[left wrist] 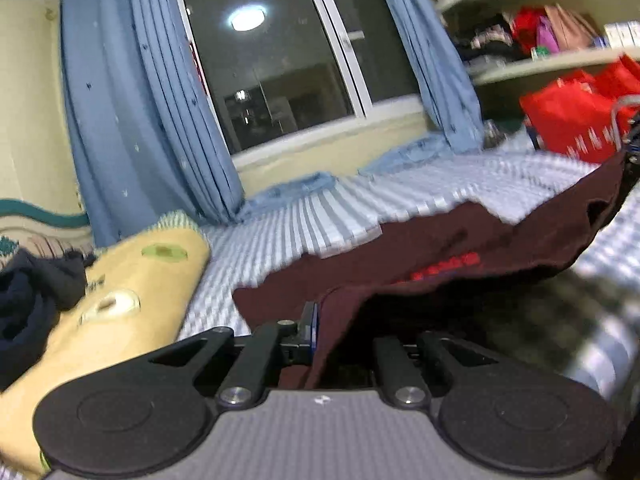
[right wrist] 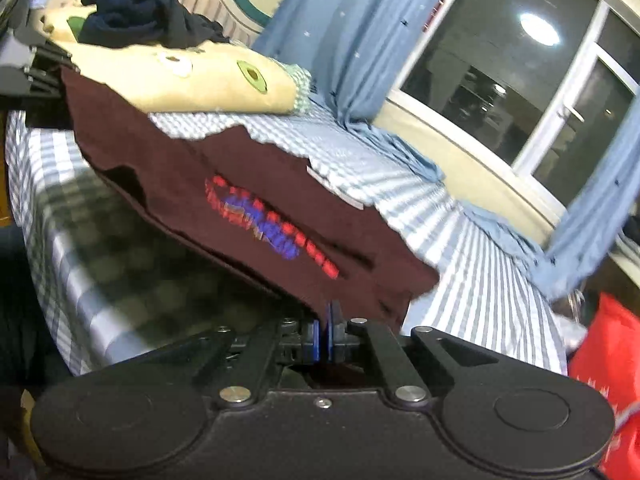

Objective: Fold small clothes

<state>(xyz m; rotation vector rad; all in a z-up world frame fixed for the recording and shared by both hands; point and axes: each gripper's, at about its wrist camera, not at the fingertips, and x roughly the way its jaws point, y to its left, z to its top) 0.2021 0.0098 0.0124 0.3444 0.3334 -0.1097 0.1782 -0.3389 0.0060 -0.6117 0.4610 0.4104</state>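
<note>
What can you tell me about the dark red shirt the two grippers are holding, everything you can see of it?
The dark red shirt looks like soft knit cotton, maroon, with a blurred red and blue print on its face and a small white tag at its far edge. It hangs stretched between the left gripper and the right gripper, each with jaws shut on an edge. Its near side is lifted off the blue-and-white checked bedsheet, casting a shadow there; the far edge seems to trail on the sheet.

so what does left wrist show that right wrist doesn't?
Left wrist only: cluttered white wall shelves, and the right gripper pinching the shirt's far corner.
Right wrist only: the shirt's red-and-blue print, fully visible.
Both: the dark maroon shirt stretched above the blue-and-white striped bed sheet, yellow avocado-print pillow, blue curtains, and red bag.
</note>
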